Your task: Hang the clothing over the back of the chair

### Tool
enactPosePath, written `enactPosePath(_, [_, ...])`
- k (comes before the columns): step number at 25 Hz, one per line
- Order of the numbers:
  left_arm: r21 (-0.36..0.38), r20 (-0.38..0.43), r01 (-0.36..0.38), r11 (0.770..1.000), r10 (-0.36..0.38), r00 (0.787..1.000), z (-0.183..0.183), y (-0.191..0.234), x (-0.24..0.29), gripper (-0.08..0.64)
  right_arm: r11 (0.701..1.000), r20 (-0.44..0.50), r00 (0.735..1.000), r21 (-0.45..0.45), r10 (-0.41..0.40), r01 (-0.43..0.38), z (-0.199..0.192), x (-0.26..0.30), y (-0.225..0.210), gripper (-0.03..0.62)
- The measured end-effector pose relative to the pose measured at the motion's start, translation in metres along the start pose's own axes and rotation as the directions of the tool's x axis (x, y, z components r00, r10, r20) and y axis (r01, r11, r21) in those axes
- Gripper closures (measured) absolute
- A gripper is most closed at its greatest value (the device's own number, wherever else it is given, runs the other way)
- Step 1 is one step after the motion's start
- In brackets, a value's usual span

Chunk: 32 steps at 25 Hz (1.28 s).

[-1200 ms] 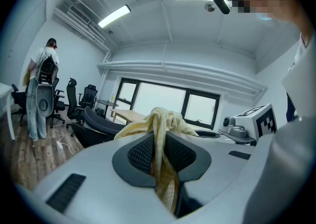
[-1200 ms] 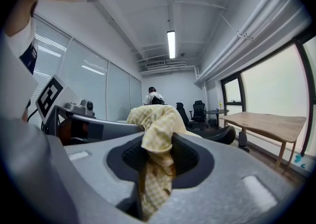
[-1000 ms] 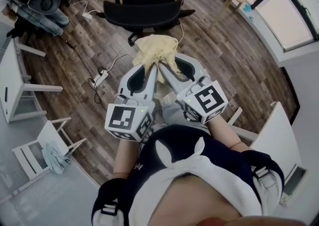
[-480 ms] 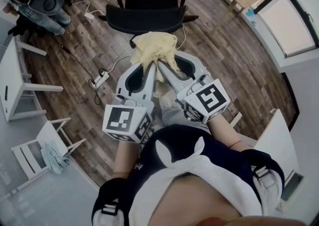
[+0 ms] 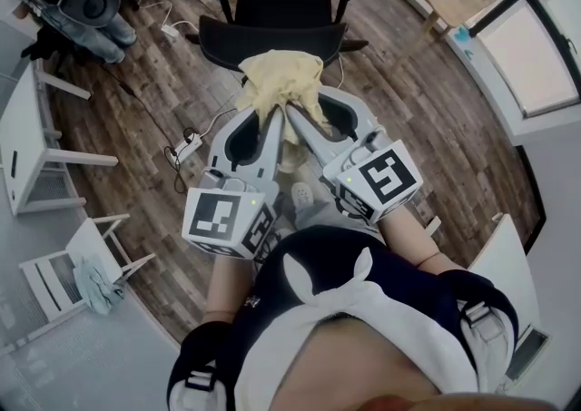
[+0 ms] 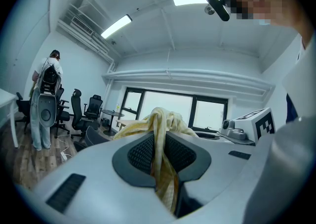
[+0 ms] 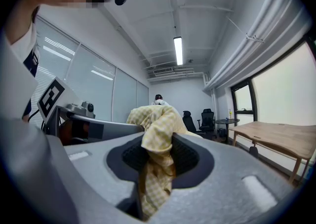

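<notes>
Both the left hand-held gripper [image 5: 270,117] and right hand-held gripper [image 5: 296,115] clamp the yellow clothing [image 5: 278,78], bunched at the chair's [image 5: 263,37] near side; best spread it wide and lift it clear of the backrest.

No legible text, labels, numbers anywhere

The clothing [image 5: 277,83] is soft, crumpled cloth with a fine yellow check. The left gripper [image 5: 270,112] and right gripper [image 5: 296,112] have smooth, matt grey plastic shells. Their black pads [image 6: 140,153] look rough and dotted. The chair [image 5: 272,37] is matt black. The floor [image 5: 418,119] is streaky wood planks.
</notes>
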State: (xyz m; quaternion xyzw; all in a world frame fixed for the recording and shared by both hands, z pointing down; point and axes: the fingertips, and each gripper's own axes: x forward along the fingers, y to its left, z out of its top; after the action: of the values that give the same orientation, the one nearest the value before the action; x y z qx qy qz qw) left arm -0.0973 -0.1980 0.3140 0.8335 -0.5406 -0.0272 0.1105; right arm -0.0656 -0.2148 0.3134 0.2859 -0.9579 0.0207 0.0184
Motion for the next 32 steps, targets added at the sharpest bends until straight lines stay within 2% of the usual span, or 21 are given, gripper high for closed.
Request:
enactPosePath(17, [0.035,0.062,-0.044,0.998,0.042,0.997,0.034,0.022,0.036,0.497,0.997,0.063,0.997,-0.057,0.048,-0.045,0.027,0.033,-0.034,0.482])
enactPosePath(25, [0.046,0.065,-0.052,0.998,0.049,0.997,0.042,0.036,0.055,0.497,0.995,0.070,0.996,-0.082,0.058,-0.053,0.034,0.052,-0.049,0.482])
enactPosePath(32, [0.039,0.057,-0.061,0.997,0.059,0.997,0.043,0.048,0.071,0.497,0.995,0.051,0.998,-0.095,0.026,-0.021,0.034,0.067,-0.065,0.482])
